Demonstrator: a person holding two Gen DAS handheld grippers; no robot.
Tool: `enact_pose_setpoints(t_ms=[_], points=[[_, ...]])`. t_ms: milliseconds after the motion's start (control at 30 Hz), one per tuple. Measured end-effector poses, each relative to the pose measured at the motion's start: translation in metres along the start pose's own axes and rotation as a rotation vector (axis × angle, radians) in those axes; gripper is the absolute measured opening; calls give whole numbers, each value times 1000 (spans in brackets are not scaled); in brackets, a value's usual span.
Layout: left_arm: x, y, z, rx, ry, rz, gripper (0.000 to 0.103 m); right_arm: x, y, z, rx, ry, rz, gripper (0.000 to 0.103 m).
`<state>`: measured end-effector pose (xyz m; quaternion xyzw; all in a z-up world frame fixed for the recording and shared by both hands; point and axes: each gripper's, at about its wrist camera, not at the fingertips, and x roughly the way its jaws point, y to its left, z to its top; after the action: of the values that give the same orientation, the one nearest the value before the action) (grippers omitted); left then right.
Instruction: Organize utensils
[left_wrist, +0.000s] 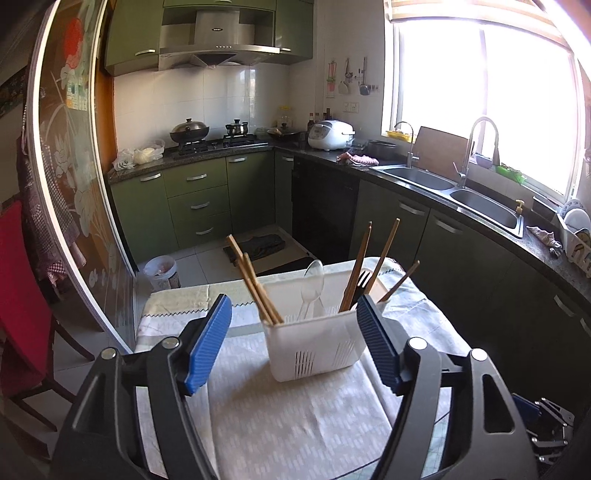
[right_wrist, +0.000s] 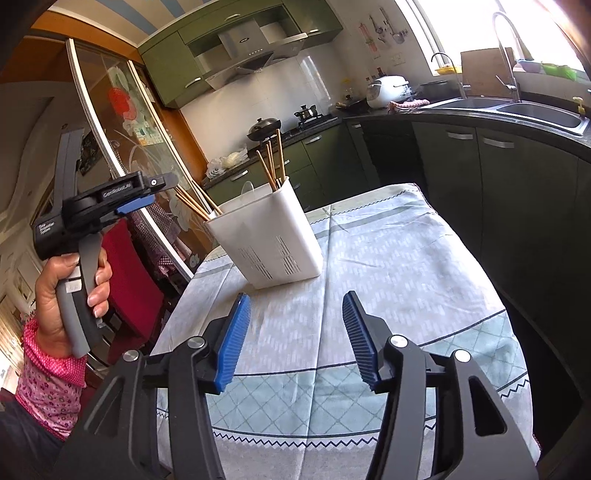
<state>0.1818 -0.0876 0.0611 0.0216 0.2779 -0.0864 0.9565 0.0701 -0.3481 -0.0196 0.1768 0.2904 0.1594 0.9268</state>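
Several chopsticks (perhaps a fork too) fill white holder.

Both wrist cams face holder

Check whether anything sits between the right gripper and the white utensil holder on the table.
Nothing visible does. Between the right gripper, jaws open, and the white utensil holder lies only bare tablecloth. The left gripper hangs off to the holder's left, clear of that path.

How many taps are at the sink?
2. A short tap stands behind the left sink bowl; a tall curved tap stands between the two bowls. None looks hidden.
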Motion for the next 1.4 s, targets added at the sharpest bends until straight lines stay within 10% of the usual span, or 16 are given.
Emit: enact_pose_setpoints(t_ms=[900,1400], points=[[-90,39,-152,-155,-3,180,94,-16,34,-31,-154,-54,-107,98],[-120,29,-173,-132,-66,203,96,-38,47,-41,-225,-108,-139,98]])
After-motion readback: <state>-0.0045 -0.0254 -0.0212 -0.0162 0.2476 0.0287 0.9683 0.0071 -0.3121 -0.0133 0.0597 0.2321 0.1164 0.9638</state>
